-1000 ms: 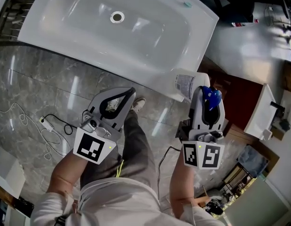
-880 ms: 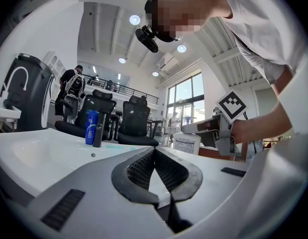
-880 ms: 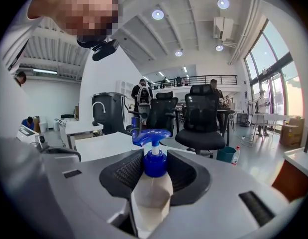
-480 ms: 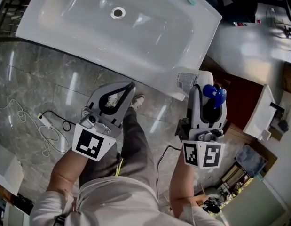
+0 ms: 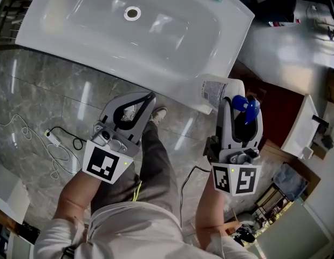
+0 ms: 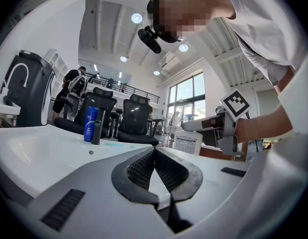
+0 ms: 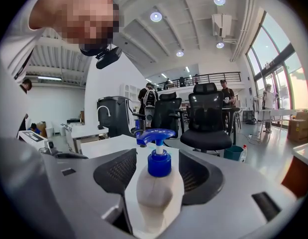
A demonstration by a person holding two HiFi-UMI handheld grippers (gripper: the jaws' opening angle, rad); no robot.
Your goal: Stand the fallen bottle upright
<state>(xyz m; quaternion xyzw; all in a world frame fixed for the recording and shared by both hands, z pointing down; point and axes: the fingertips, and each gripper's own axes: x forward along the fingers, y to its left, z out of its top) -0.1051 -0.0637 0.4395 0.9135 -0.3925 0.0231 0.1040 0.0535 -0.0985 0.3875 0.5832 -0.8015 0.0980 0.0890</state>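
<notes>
At sink (image 5: 102,42) corner: pump bottle (image 7: 156,183) upright between my right gripper's (image 5: 240,108) just-opened jaws, gap clear only in right gripper view. Left gripper (image 6: 154,151) pressed together, empty.

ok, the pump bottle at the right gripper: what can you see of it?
The pump bottle is white plastic with a blue collar, a blue pump head and a printed label on its side. It stands upright on the near right corner of the white sink, between the jaws of the right gripper, which have just been opening. The pads seem clear of it.
</notes>
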